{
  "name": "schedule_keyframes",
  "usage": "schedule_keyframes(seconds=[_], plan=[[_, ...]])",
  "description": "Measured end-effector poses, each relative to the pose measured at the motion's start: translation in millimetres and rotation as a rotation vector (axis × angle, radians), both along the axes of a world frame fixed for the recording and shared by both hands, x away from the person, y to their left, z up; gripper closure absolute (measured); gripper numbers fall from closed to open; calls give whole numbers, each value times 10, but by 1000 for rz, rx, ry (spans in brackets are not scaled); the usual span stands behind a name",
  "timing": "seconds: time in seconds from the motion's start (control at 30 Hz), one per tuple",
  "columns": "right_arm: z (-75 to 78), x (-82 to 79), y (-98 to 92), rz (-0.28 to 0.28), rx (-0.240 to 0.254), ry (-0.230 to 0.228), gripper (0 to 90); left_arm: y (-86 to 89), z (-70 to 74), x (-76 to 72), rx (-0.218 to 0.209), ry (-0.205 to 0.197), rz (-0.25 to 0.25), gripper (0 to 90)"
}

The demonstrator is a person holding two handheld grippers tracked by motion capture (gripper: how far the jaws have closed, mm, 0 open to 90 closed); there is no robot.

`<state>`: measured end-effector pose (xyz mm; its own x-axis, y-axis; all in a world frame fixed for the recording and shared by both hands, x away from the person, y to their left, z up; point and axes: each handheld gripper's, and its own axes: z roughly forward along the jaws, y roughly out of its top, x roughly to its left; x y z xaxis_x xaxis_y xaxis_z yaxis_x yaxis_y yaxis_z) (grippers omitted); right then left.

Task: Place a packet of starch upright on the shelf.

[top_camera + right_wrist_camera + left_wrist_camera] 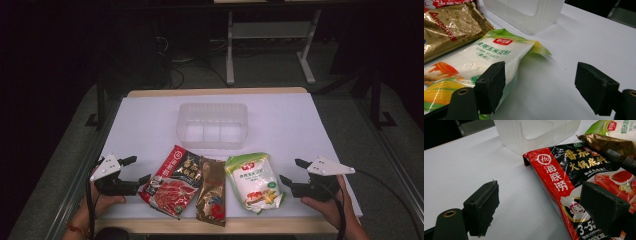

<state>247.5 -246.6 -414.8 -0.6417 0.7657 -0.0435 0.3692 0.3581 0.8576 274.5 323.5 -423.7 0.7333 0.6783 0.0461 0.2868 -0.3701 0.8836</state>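
Three packets lie side by side near the table's front edge: a red and black hotpot base packet (172, 181) (584, 182), a gold-brown packet (211, 191) (449, 27) and a white and green corn starch bag (252, 180) (474, 70). Behind them stands a clear plastic bin (212, 125) (534, 132) (529, 12), empty. My left gripper (136, 171) (544, 212) is open just left of the red packet, one jaw over its edge. My right gripper (292, 172) (544, 87) is open just right of the starch bag, nothing between its jaws.
A white sheet (150, 125) covers the table, with a wooden edge (215, 227) at the front. Beyond the far edge are a dark floor, cables and white table legs (230, 50). Bare sheet lies on both sides of the bin.
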Motion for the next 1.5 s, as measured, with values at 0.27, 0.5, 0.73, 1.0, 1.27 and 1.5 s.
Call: schedule_keyframes(seconds=[0.27, 0.5, 0.73, 1.0, 1.27, 1.5], plan=[[18, 68, 73, 55, 29, 65, 222, 11, 53, -59, 21, -1, 10, 222], [22, 232, 254, 154, 41, 153, 196, 11, 73, -163, 51, -2, 23, 212], [-70, 373, 351, 192, 5, 248, 190, -36, 56, -168, 76, 0, 18, 199], [-151, 543, 421, 209, 21, 368, 154, -75, 42, -164, 87, 8, 2, 199], [-209, 722, 540, 280, 42, 539, 132, -119, 18, -145, 99, 16, -13, 196], [-254, 848, 745, 462, 59, 664, 244, -124, -9, -132, 103, 30, -19, 194]])
